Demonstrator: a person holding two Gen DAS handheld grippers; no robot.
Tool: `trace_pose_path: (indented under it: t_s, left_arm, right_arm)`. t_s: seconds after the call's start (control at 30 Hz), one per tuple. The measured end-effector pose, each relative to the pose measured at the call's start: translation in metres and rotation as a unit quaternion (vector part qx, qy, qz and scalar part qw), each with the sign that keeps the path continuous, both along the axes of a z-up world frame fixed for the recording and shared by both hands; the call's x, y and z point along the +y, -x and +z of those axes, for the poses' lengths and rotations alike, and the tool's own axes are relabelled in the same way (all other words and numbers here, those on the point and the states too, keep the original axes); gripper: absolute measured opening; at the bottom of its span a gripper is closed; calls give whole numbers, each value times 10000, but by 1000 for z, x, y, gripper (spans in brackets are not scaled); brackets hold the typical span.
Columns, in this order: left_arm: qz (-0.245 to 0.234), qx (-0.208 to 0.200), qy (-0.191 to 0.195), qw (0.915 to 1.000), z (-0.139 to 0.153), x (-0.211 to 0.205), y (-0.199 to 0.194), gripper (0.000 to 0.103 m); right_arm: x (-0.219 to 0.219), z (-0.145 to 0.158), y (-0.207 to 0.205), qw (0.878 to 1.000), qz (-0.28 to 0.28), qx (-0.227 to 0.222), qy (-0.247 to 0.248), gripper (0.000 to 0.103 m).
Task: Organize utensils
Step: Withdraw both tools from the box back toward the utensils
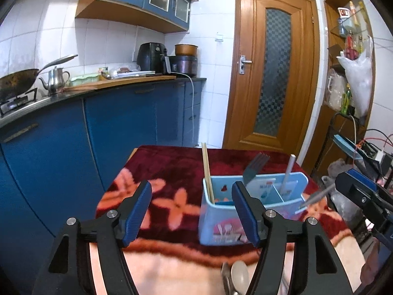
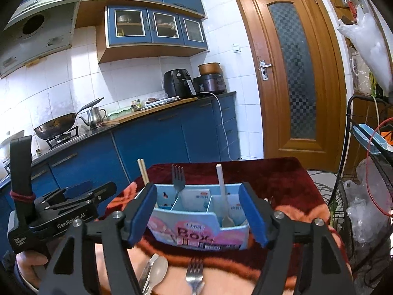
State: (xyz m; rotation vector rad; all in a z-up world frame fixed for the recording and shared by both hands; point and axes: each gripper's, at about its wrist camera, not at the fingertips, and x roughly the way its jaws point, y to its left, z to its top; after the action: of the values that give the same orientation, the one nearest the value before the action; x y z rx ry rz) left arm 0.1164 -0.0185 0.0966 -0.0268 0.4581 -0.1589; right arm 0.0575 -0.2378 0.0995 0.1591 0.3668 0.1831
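Utensils already stood in the blue organizer box (image 2: 196, 231) on the red floral cloth (image 2: 282, 179): chopsticks (image 2: 143, 172) at its left end, a fork (image 2: 178, 178) in the middle and a white spoon (image 2: 222, 191) at its right, while a loose fork (image 2: 194, 274) and spoon (image 2: 157, 270) lay in front of it, and the left gripper (image 1: 191, 215) and right gripper (image 2: 197, 215) both stood released and empty.

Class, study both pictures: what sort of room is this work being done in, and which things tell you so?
Most likely a home kitchen: a wok on a gas stove, a metal kettle beside it, and an air fryer on the counter above blue cabinets.
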Motion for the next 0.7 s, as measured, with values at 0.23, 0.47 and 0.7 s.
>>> trace_pose_path:
  t_s: [0.23, 0.47, 0.7]
  left_arm:
    - [-60, 177, -125, 9997, -4, 0, 28, 73]
    - [-118, 500, -227, 9984, -18, -2, 44, 73]
    - [-102, 856, -238, 9960, -41, -2, 54, 73]
  right_arm:
    - [6, -7, 26, 9999, -33, 59, 84, 76]
    - [7, -24, 41, 9993, -97, 367, 27, 77]
    - [3, -43, 47, 9975, -154, 694, 34, 77]
